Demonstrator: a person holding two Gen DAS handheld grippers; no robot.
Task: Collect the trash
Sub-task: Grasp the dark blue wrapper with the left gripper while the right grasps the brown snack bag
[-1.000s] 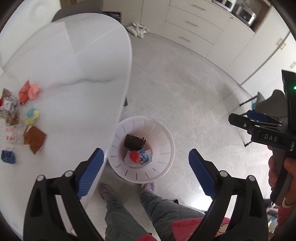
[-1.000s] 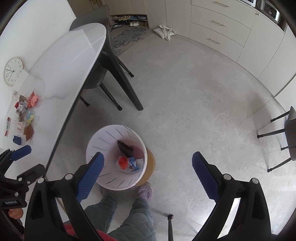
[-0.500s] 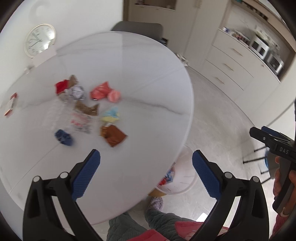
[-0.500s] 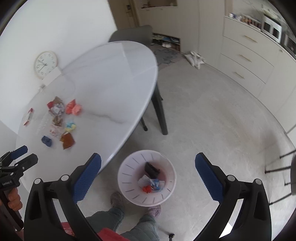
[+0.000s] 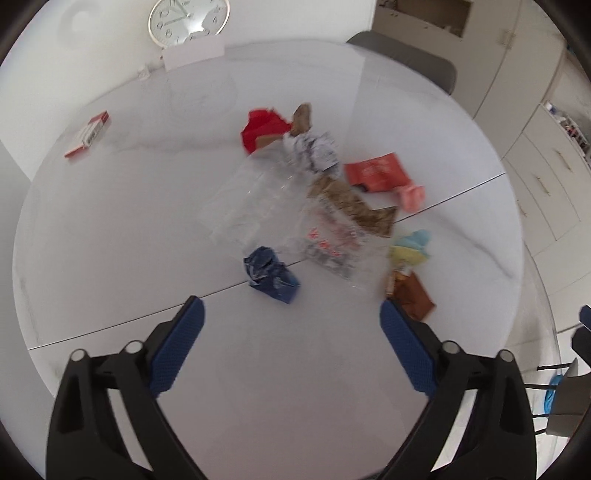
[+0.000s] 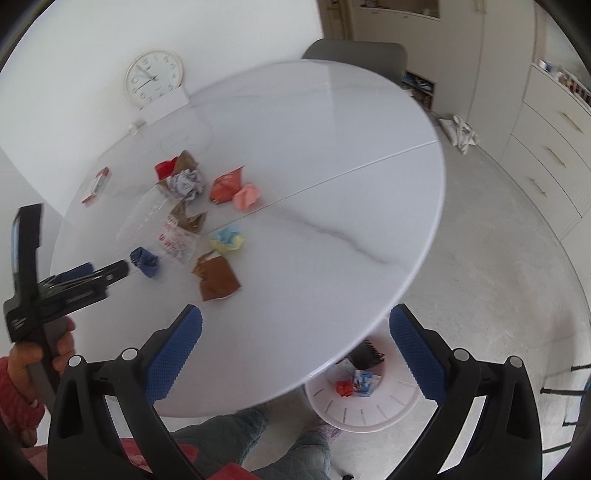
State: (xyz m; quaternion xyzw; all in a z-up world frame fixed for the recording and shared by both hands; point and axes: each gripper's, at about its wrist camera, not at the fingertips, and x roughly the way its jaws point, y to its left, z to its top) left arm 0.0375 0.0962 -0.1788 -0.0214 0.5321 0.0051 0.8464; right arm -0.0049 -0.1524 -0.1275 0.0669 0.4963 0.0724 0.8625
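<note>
Several pieces of trash lie on the white round table (image 5: 110,258): a crumpled blue wrapper (image 5: 271,275), a clear printed bag (image 5: 328,240), a brown wrapper (image 5: 410,295), a yellow and blue wad (image 5: 410,245), a red packet (image 5: 376,171), a pink wad (image 5: 412,195) and a red paper (image 5: 262,127). My left gripper (image 5: 291,332) is open and empty just short of the blue wrapper (image 6: 146,260). My right gripper (image 6: 295,347) is open and empty above the table's near edge. The white trash basket (image 6: 369,413) stands on the floor, partly under the table, with some trash inside.
A red and white small box (image 5: 88,133) lies at the table's far left. A clock (image 5: 188,16) leans on the wall behind. A grey chair (image 6: 354,55) stands at the far side. Cabinets (image 6: 546,147) line the right. The person's legs (image 6: 236,439) are below.
Both grippers have swung up from the basket on the floor to the table. The left one has closed in on the trash pile. Both stayed open.
</note>
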